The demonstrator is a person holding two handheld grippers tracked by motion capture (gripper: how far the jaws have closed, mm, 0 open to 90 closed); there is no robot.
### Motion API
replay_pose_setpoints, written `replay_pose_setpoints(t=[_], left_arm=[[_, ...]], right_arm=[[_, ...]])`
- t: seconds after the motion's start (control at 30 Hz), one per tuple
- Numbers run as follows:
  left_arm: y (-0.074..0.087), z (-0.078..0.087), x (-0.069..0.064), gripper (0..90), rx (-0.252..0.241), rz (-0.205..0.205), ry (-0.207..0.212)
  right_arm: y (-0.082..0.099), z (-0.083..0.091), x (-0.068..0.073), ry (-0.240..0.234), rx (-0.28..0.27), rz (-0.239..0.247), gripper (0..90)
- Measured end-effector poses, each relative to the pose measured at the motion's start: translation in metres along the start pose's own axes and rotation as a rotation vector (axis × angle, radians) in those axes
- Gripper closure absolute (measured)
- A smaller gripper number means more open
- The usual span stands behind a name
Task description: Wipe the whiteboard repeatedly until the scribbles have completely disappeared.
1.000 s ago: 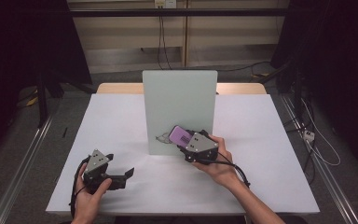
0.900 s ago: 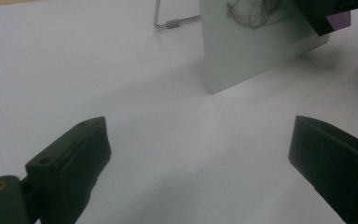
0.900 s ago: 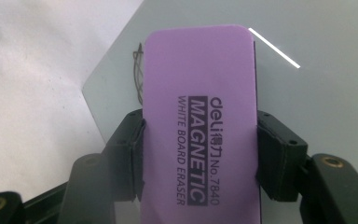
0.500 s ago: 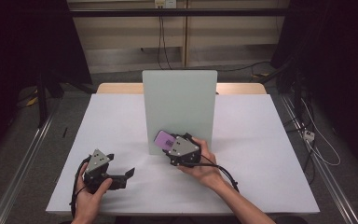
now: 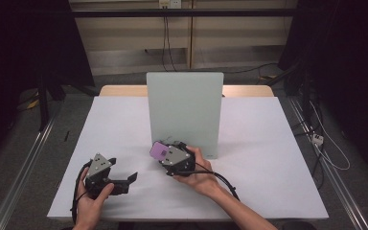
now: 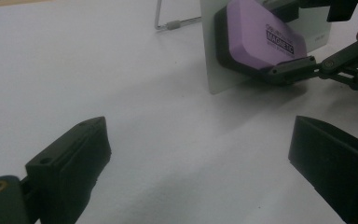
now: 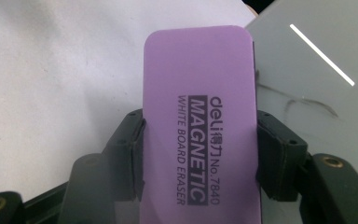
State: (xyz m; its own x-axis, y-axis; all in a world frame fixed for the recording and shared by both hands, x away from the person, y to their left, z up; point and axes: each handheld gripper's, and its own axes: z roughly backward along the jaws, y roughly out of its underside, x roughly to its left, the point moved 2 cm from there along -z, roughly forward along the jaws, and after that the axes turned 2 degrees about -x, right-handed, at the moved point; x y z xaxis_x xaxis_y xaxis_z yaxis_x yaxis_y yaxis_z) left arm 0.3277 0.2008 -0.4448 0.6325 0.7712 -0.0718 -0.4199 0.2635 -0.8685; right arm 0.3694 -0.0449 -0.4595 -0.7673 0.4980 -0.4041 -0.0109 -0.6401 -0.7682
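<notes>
Right tool (image 5: 165, 154): clamped on eraser (image 7: 198, 121) | left tool (image 6: 205, 172): jaws apart, idle | you keep eraser flat against board (image 5: 184, 110), frame centre, wiping evenly.

My surface (image 5: 124, 129) is covered in white, with a wooden edge showing at the far side. Grey floor (image 5: 76, 81) around it, metal rails (image 5: 24, 177) along both sides, cables (image 5: 326, 143) trailing at right. Pale panelled wall (image 5: 124, 33) behind, wall socket (image 5: 167, 4) up top, dark curtains (image 5: 24, 43) flanking.
</notes>
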Motion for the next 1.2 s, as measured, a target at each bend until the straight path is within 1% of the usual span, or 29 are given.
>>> replay_pose_setpoints(t=[0.1, 0.23, 0.27, 0.37, 0.47, 0.57, 0.67, 0.73, 0.97, 1.1, 1.13, 1.17, 1.2], left_arm=[[0.001, 0.001, 0.001, 5.3, -0.002, 0.005, -0.004], [0.000, 0.001, 0.001, 5.3, -0.003, 0.002, -0.005], [0.000, 0.001, 0.000, 5.2, -0.006, 0.006, -0.006], [0.000, 0.000, 0.000, 5.2, -0.002, 0.003, -0.005], [0.000, 0.000, 0.000, 5.2, 0.000, -0.001, -0.002], [0.000, 0.000, 0.000, 5.2, 0.003, 0.002, -0.003], [0.000, 0.000, 0.000, 5.3, 0.001, 0.002, -0.001], [0.000, 0.000, 0.000, 5.2, 0.003, 0.001, -0.002], [0.000, 0.000, 0.000, 5.3, 0.005, -0.001, -0.002], [0.000, -0.001, -0.001, 5.3, 0.006, -0.005, 0.000], [0.000, -0.001, -0.001, 5.2, 0.006, -0.005, 0.000], [0.000, -0.001, -0.001, 5.3, 0.006, -0.004, 0.000], [0.000, -0.001, -0.001, 5.2, 0.003, -0.002, -0.001]], right_arm=[[0.002, 0.006, -0.004, 0.020, 0.014, -0.009, 41.6], [0.000, 0.018, -0.017, 0.064, 0.008, -0.048, 41.6], [-0.001, 0.021, -0.020, 0.077, 0.001, -0.055, 41.6], [-0.004, 0.029, -0.030, 0.110, -0.018, -0.082, 41.6], [-0.007, 0.034, -0.039, 0.133, -0.041, -0.104, 41.5], [-0.013, 0.038, -0.047, 0.157, -0.060, -0.100, 41.5], [-0.018, 0.040, -0.054, 0.162, -0.081, -0.121, 41.5], [-0.019, 0.038, -0.051, 0.174, -0.079, -0.106, 41.5], [-0.015, 0.027, -0.038, 0.141, -0.067, -0.085, 41.5], [-0.012, 0.017, -0.025, 0.098, -0.050, -0.069, 41.5], [-0.012, 0.017, -0.025, 0.098, -0.050, -0.069, 41.5], [-0.011, 0.007, -0.014, 0.067, -0.044, -0.053, 41.5], [-0.012, 0.003, -0.010, 0.060, -0.040, -0.034, 41.5]])
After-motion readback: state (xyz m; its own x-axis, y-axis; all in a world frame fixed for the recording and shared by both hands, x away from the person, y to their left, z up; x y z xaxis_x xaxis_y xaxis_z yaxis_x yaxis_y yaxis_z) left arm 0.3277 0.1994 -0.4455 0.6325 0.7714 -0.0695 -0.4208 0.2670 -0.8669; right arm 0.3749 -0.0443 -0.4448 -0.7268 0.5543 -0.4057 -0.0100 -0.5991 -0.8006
